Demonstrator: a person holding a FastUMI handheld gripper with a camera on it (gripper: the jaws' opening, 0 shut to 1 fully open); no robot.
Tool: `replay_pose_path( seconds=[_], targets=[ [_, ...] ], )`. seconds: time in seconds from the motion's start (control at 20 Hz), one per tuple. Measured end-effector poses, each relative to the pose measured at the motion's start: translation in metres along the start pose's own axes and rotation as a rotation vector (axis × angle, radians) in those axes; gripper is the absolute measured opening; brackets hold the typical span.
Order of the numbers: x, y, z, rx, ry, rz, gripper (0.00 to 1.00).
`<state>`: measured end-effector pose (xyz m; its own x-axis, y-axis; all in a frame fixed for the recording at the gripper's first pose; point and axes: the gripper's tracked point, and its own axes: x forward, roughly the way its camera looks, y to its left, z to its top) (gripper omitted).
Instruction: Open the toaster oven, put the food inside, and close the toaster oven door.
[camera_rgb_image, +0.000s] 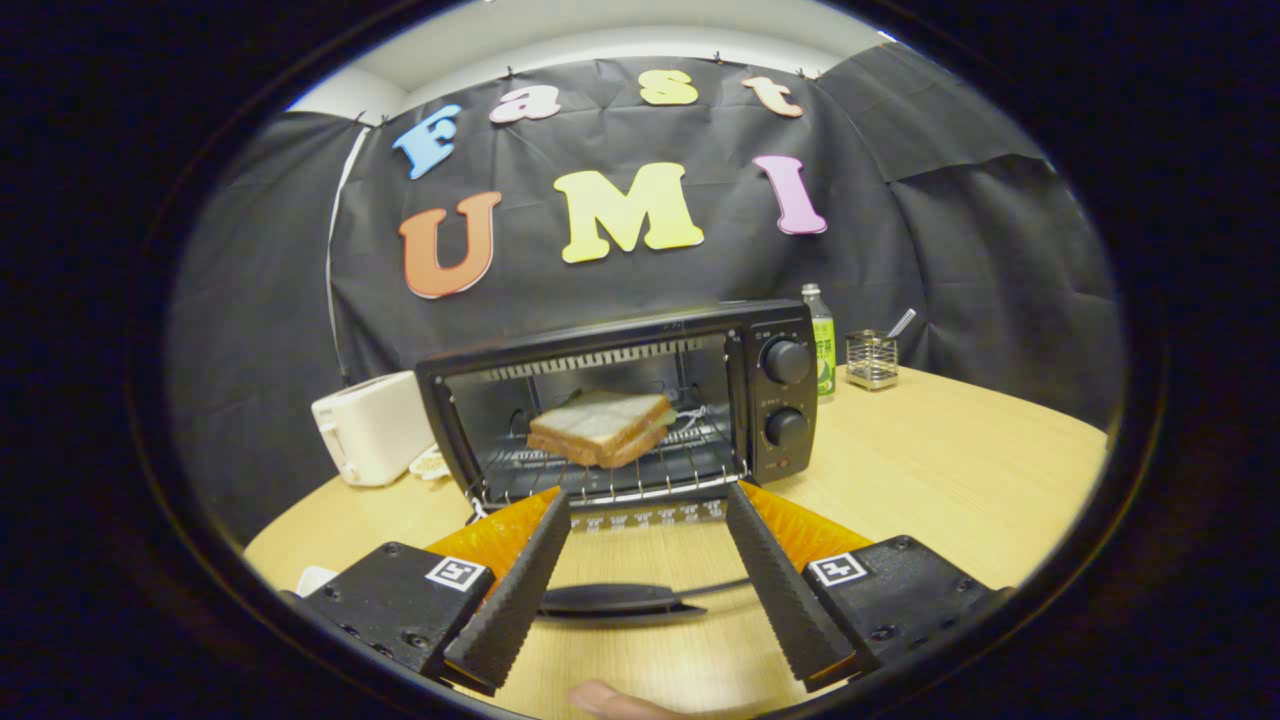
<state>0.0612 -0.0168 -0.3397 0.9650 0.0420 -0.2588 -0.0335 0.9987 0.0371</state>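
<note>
On the table (950, 450), sandwich (600, 427) inside open toaster oven (620, 405); gripper (648, 502) fingers spread, empty.

Black cloth wall (950, 250) drapes behind a pale wooden table (950, 460), beneath what seems a white ceiling (600, 30).

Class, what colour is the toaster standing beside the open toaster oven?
White or cream, clearest in the gripper view: the toaster stands beside the oven, beyond the open gripper.

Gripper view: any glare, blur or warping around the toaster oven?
Gripper view: fisheye bends the table edge; toaster oven and sandwich sharp, evenly lit, no glare; open door's handle lies between the open gripper fingers.
</note>
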Motion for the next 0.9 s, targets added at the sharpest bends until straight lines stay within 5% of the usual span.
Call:
replay_pose_path(
  seconds=[0.55,0.9],
  targets=[
    [-0.022,0.025,-0.075,-0.045,0.322,0.071,1.00],
    [-0.023,0.022,-0.088,-0.170,0.399,-0.005,1.00]
  ],
)
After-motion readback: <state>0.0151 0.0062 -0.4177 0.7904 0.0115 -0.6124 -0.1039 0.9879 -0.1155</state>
